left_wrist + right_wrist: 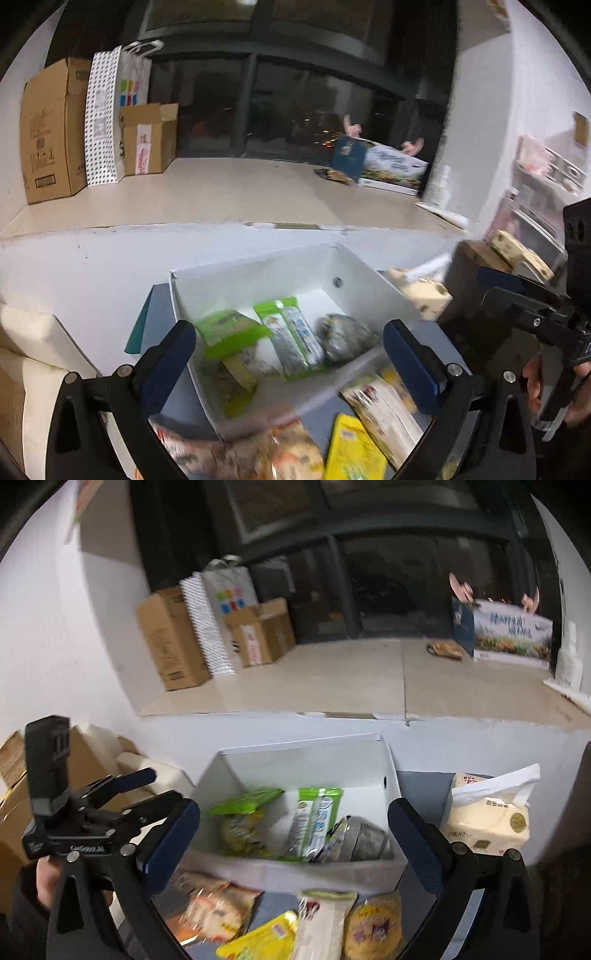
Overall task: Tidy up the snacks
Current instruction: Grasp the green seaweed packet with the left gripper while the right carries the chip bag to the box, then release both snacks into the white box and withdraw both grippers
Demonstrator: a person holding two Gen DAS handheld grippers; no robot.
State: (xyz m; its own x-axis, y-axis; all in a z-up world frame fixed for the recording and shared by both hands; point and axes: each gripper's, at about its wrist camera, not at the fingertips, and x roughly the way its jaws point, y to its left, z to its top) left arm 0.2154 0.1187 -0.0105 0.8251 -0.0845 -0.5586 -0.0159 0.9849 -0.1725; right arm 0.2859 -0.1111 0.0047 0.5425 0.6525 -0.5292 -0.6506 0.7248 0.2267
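Note:
A white open box [258, 273] [295, 760] stands on the grey table and holds green snack packs [288, 336] [314, 819] and a silver pack [343, 336] [369, 842]. Loose snacks lie in front of it: an orange bag [288, 450] [214, 908], a yellow pack [351, 450] [258, 941], a white pack [384, 410] [321, 923] and a round yellow snack [373, 923]. My left gripper [291, 354] is open and empty above the box's near edge. My right gripper [295, 838] is open and empty over the box front; it also shows in the left wrist view [517, 295].
A tissue pack [487, 812] [424, 291] stands right of the box. Cardboard boxes [55, 129] [173, 638] and a paper bag [125, 92] stand on the floor beyond the table, by a dark window. A printed carton [388, 166] [509, 631] lies at the far right.

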